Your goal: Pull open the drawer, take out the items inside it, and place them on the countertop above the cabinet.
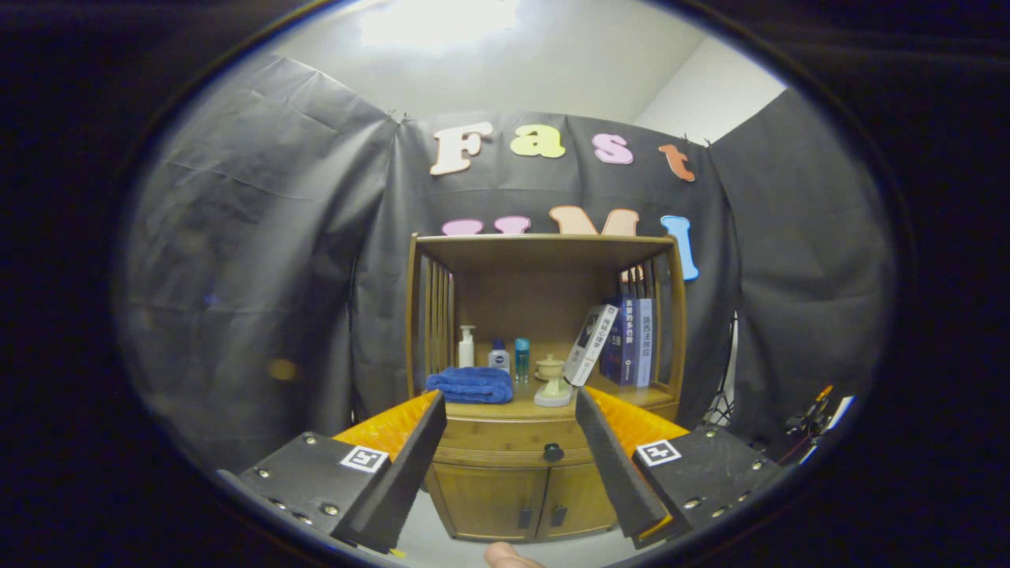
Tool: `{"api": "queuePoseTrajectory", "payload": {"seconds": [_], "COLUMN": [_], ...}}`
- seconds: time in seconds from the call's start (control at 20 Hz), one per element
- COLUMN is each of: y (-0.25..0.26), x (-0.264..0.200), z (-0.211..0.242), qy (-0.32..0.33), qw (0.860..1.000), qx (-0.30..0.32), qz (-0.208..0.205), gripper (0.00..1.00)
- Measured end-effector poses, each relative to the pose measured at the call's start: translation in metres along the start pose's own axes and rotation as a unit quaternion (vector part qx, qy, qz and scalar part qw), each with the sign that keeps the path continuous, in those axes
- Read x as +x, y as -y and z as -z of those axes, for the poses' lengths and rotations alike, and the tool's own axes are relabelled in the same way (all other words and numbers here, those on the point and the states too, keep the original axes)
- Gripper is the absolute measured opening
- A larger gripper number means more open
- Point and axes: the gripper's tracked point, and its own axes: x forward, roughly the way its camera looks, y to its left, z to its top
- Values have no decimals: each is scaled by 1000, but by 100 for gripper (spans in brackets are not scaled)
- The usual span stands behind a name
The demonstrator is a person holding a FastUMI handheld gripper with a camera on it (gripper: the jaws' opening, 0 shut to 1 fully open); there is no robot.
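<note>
Clearly the drawer (513, 451) sits closed under the table (505, 410), knob between the spread, empty claw (509, 430) fingers; a towel (471, 385) lies on top, so either emptied or unopened.

My gripper (511, 465) hung with its fingers spread wide, nothing between them; their inner pads (410, 465) looked matt and finely ribbed. Beyond them the cabinet (544, 276) was smooth, warm wood with a soft sheen, its drawer (513, 443) carrying a glossy dark knob (553, 453). On the countertop (505, 410) lay a plush cloth towel (471, 385), shiny plastic bottles (499, 356) and paper-covered books (627, 341).
</note>
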Motion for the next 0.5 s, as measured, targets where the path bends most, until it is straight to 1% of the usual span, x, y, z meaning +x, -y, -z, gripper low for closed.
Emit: {"api": "queuePoseTrajectory", "payload": {"seconds": [0.35, 0.5], "y": [4, 12], "x": [-2, -5], "z": [-4, -6], "qy": [8, 11], "qw": [1000, 1000], "qx": [4, 2], "qz": [5, 16], "gripper": [98, 98]}}
